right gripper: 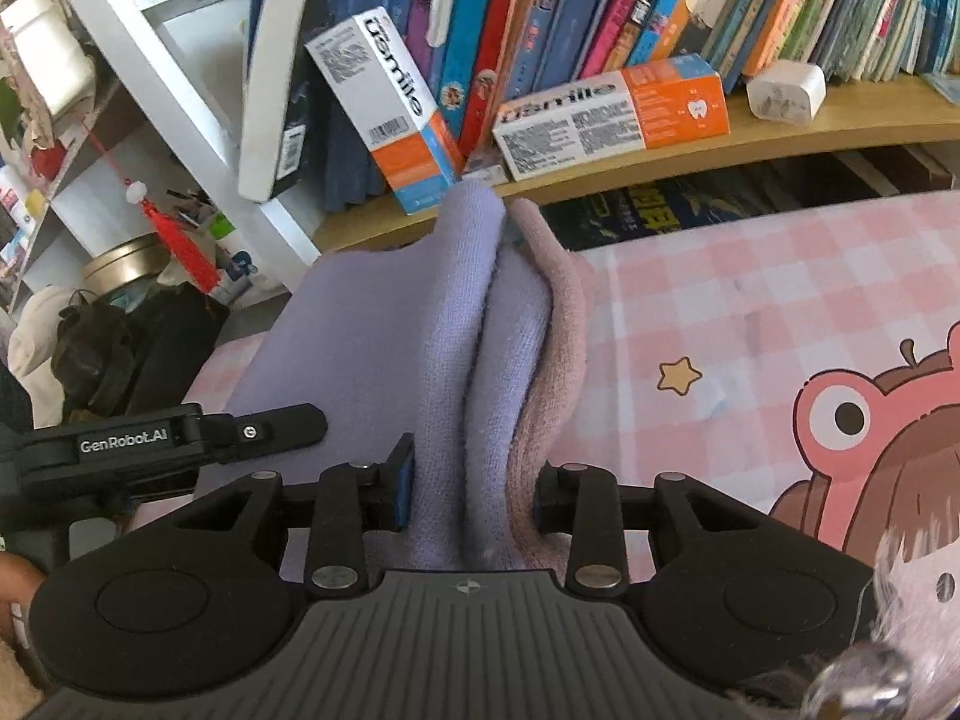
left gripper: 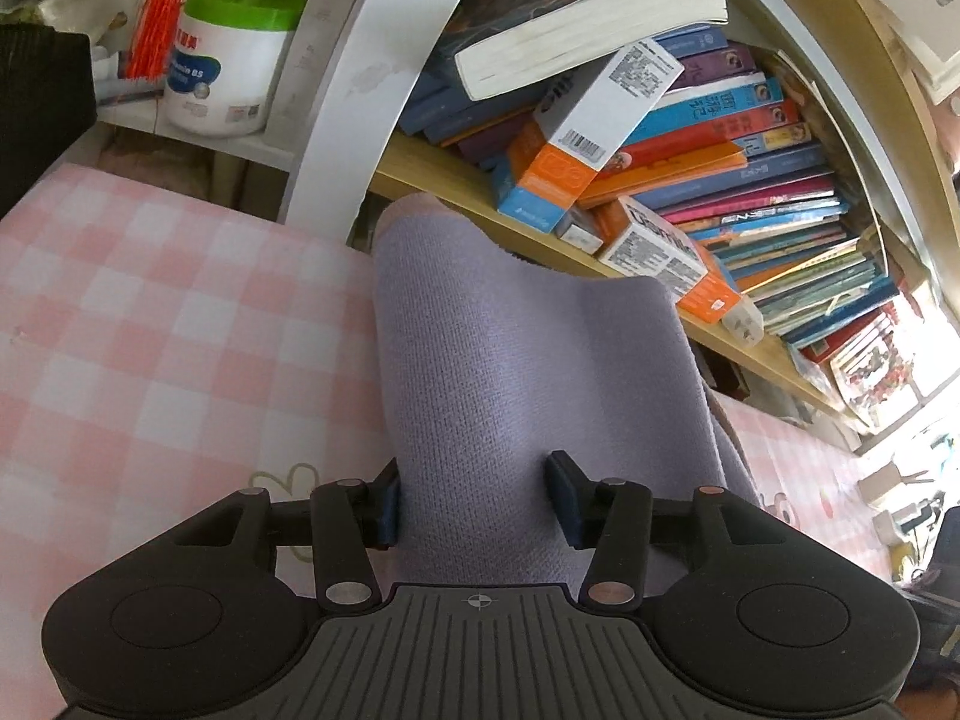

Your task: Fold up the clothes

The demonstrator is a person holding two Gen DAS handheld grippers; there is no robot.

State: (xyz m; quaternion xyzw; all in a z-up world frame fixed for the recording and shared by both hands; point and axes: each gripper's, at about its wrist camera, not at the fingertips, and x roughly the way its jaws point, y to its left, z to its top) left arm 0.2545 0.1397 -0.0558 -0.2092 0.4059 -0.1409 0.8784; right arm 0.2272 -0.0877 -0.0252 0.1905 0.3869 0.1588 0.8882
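A lavender knit garment lies over the pink checked bed sheet and runs away toward the bookshelf. My left gripper has the fabric bunched between its blue-padded fingers. In the right wrist view the same garment shows folds of lavender with a pinkish inner layer on its right. My right gripper is shut on those bunched folds. The left gripper's black body shows at the left of the right wrist view.
A wooden bookshelf packed with books and toothpaste boxes stands just behind the bed. A white tub with a green lid sits on a white shelf at left. A cartoon print covers the sheet at right.
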